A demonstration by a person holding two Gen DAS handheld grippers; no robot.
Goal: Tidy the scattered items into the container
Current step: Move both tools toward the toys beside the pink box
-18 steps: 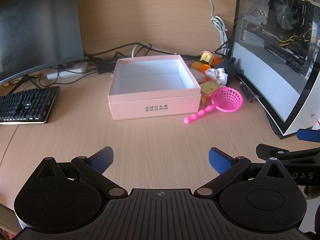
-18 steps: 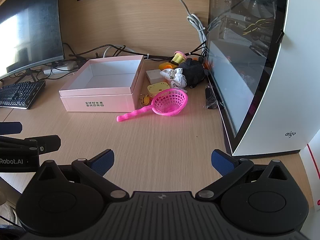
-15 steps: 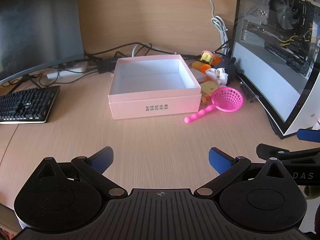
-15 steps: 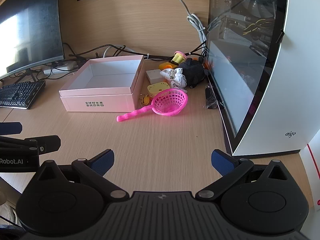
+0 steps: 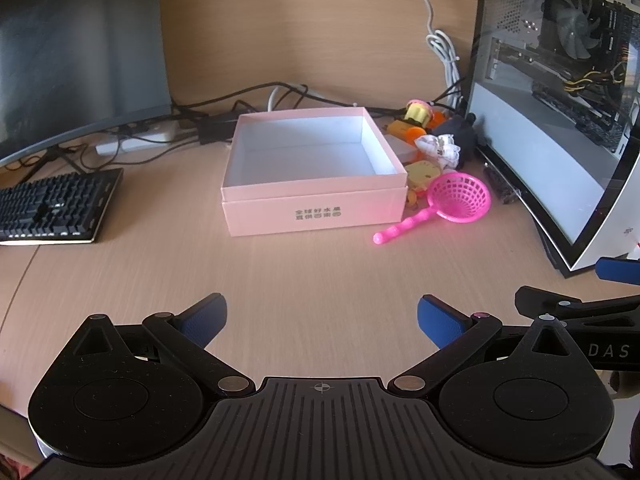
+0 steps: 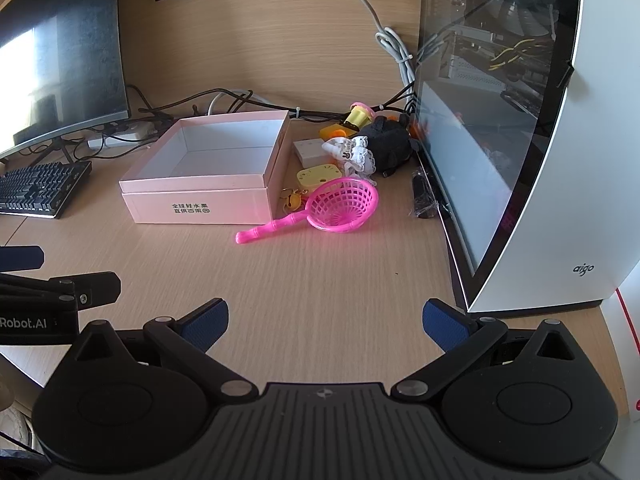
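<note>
An empty pink box (image 5: 316, 216) (image 6: 200, 210) stands open on the wooden desk. Right of it lies a pink plastic net scoop (image 5: 456, 198) (image 6: 344, 204). Behind the scoop sit a yellow card (image 6: 318, 176), a yellow keychain (image 6: 292, 200), a white block (image 6: 308, 149), a black plush toy (image 6: 390, 142) with white lace cloth (image 6: 354, 154), and a yellow and orange toy (image 6: 352, 118). My left gripper (image 5: 322, 320) is open over bare desk, well short of the box. My right gripper (image 6: 326, 322) is open too, empty, near the desk's front.
A glass-sided white PC case (image 6: 540, 160) stands along the right. A monitor (image 5: 76, 52) and black keyboard (image 5: 52, 206) sit at the left. Cables (image 5: 248, 98) and a power strip run behind the box. A small black packet (image 6: 422, 196) lies by the case.
</note>
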